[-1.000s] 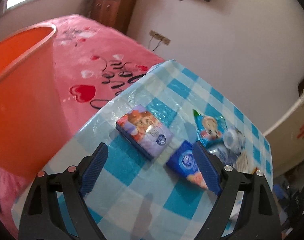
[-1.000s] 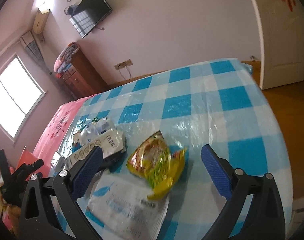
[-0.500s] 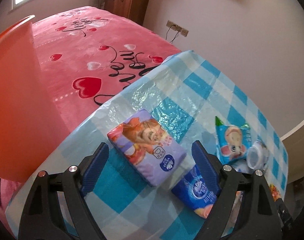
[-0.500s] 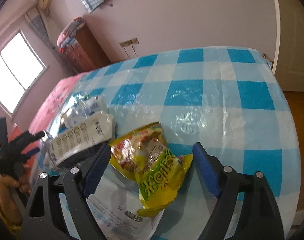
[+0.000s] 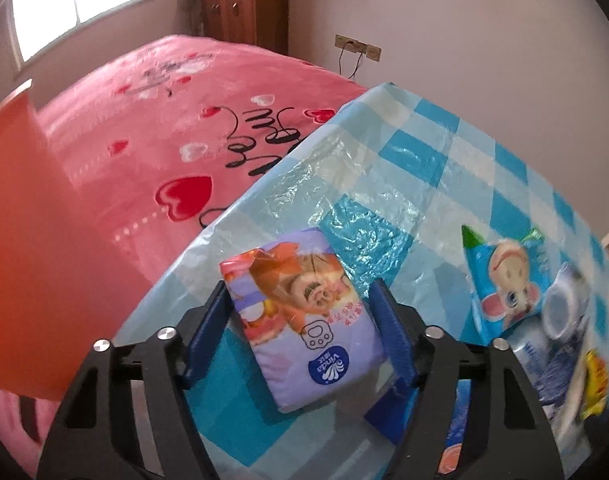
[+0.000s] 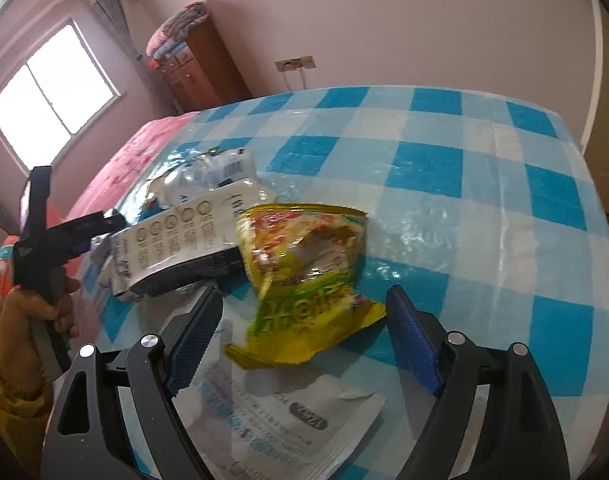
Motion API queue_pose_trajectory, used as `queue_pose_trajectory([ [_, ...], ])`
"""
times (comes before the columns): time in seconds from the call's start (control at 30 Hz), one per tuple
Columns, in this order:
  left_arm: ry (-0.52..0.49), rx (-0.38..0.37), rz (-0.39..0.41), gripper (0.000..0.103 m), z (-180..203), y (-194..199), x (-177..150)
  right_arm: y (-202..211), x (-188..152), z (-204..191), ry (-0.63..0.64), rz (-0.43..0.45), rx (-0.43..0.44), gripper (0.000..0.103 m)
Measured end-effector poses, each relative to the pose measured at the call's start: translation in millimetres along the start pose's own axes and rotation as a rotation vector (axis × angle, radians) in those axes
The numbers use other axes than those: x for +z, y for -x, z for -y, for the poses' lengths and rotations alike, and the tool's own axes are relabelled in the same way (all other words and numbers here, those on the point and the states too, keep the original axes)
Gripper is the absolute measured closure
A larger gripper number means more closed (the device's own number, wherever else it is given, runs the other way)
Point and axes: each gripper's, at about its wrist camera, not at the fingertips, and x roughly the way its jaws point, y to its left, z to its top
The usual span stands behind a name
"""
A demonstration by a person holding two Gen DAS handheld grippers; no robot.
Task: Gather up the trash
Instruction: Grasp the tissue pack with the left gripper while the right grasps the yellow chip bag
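left gripper [image 5: 302, 320] closing in around the tissue pack [image 5: 304, 320] near the table [image 5: 416, 168] edge by the bed, pads about touching, right gripper [image 6: 304, 336] gaping either side of the yellow wrapper [image 6: 304, 276] mid-table

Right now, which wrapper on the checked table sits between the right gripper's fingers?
The yellow-green snack bag. It lies between the open right gripper, untouched; the white pouch lies flat beneath, the white printed pack off to the side.

1. A purple tissue pack [image 5: 304, 320] with a cartoon picture lies flat near the table's left edge.
2. A crinkled yellow snack bag [image 6: 304, 276] lies on the blue checked cloth, partly on a flat white wrapper [image 6: 280, 416].
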Motion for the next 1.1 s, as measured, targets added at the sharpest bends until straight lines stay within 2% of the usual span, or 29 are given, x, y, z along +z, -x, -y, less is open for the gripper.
queue_pose_trajectory([
  [0.1,-0.035,0.013,0.025,0.049,3,1,-2,0,-2,-1,-0.004,0.012,-0.026,0.02],
  [0.13,-0.039,0.013,0.029,0.049,3,2,-3,0,-1,-1,-0.007,0.018,-0.033,0.02],
  [0.27,-0.056,0.007,0.043,0.05,3,3,-5,-2,-1,-2,0.001,0.033,-0.057,0.02],
  [0.33,-0.071,0.005,0.051,0.05,4,4,-7,-3,-1,-5,0.01,0.038,-0.063,0.028],
  [0.47,-0.092,-0.002,0.061,0.05,7,7,-12,-4,-2,-9,0.027,0.048,-0.087,0.032],
  [0.67,-0.11,-0.024,0.055,0.05,9,12,-17,-3,-3,-7,0.015,0.064,-0.079,0.047],
  [1.1,-0.14,-0.079,0.04,0.05,4,27,-38,1,-4,-4,0.0,0.086,-0.033,0.062],
])
